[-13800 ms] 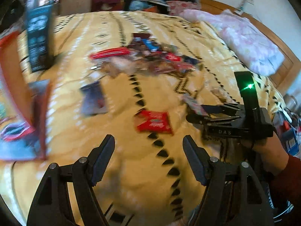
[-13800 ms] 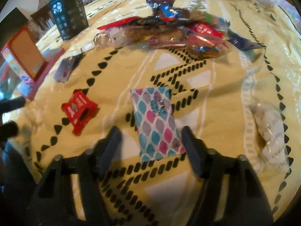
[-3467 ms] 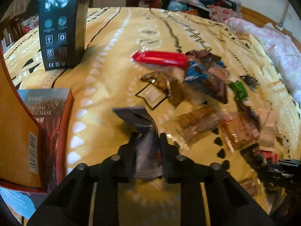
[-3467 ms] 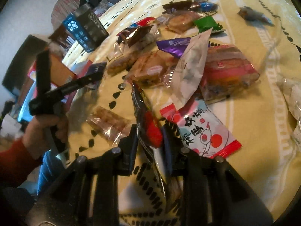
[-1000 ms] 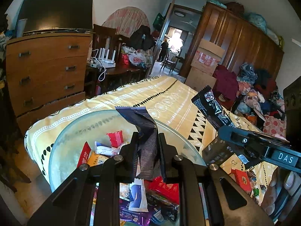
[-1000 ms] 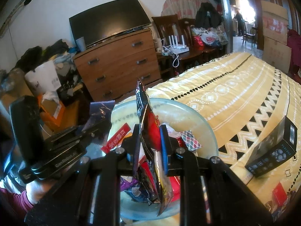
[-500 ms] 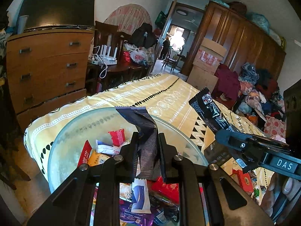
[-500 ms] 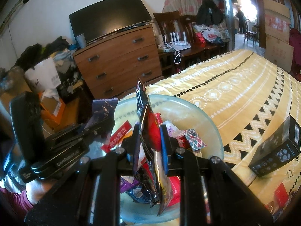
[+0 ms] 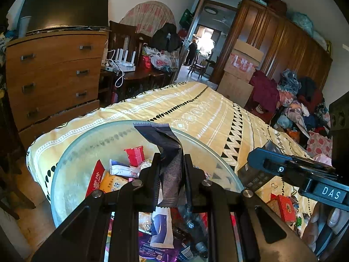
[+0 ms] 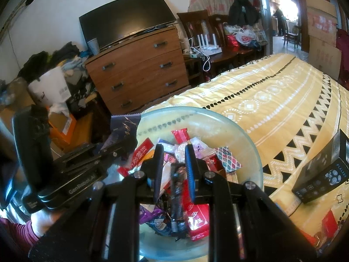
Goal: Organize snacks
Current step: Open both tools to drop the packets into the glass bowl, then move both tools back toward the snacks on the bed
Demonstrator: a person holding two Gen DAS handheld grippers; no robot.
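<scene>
**Lightly does it: two crinkly packets over the bowl**

Left wrist view: the left gripper (image 9: pixel 170 163) is pressed together on a dark snack wrapper (image 9: pixel 162 135), pinching it about midway. The sealed top flops over above the jaws and the lower end hangs below them. It is held over the glass bowl (image 9: pixel 72 148), which sits on the yellow patterned bed (image 9: pixel 196 113) and already holds many packets. The wrapper looks thin, light and limp. It likely folds rather than resists, so a hold across the flat middle or on a crimped end seems surest. The glossy film may slip.

Right wrist view: the right gripper (image 10: pixel 174 157) has its jaws slightly apart. A narrow dark-and-red packet (image 10: pixel 177 192) shows blurred between and below them, over the heap in the bowl. The pads do not appear to press on it. It too looks light and crinkly. The contents may be brittle, so a gentle pinch on the sealed edge would suit.
</scene>
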